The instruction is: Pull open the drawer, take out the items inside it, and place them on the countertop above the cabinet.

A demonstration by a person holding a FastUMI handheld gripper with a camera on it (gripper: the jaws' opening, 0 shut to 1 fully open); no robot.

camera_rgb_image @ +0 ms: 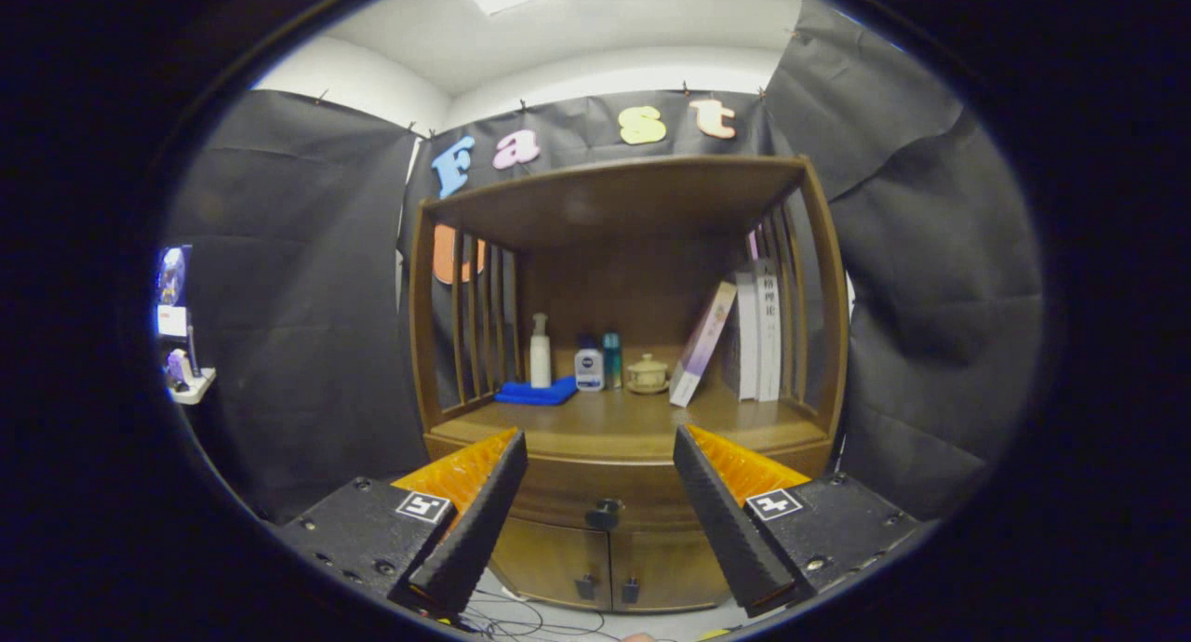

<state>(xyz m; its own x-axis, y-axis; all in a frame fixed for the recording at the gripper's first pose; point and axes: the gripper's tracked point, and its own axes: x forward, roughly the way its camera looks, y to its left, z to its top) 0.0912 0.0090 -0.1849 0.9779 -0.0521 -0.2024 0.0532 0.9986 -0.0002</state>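
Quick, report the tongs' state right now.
Tongs: open, holding nothing, fingers spread either side of the drawer knob ahead, not touching it.

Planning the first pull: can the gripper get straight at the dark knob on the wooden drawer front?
Probably yes: the gripper is open, and the dark drawer knob sits between and beyond its fingers with nothing visible in between.

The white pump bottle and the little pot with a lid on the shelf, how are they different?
The white pump bottle is tall and thin; the little pot is short and round. The bottle is white with a pump on top; the pot is tan with a knobbed lid. The bottle stands by the blue cloth; the pot sits nearer the leaning book. Both stand upright on the countertop, beyond the open gripper.
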